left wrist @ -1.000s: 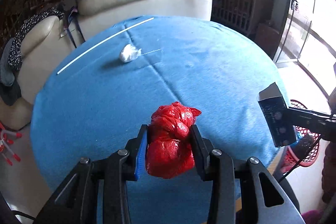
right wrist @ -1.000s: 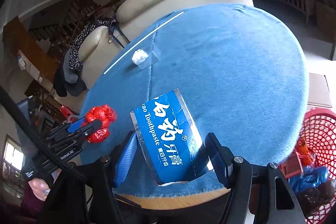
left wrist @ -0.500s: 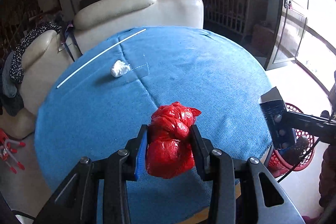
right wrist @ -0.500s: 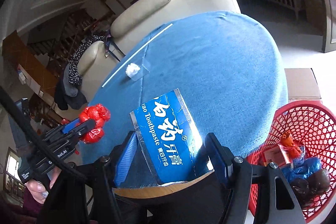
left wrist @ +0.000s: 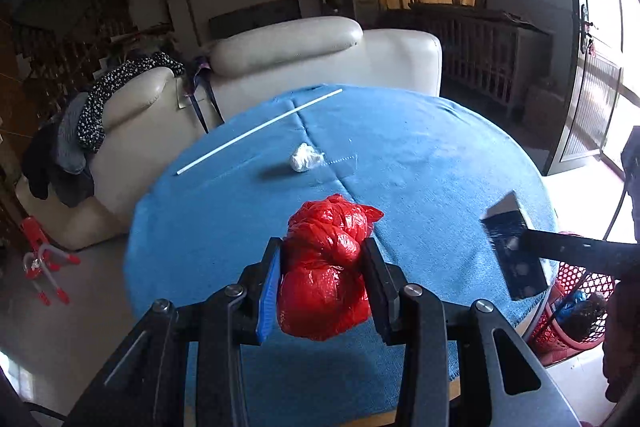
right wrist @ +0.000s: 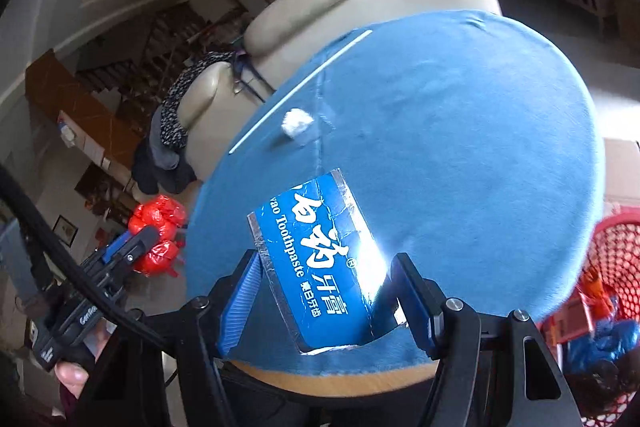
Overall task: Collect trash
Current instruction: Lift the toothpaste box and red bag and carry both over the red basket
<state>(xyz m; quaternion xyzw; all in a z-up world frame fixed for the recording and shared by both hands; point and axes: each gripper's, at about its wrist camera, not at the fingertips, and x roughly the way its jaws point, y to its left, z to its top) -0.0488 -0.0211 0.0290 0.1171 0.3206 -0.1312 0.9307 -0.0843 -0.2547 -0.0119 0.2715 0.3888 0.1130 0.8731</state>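
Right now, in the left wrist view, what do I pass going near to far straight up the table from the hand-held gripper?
Left hand-held gripper shut on the red bag → white wad → white stick → sofa.

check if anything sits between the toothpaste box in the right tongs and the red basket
Nothing visible does. The toothpaste box is clamped in the right tongs, above the near edge of the blue table. The red basket stands on the floor to the right, below that edge, its top open.
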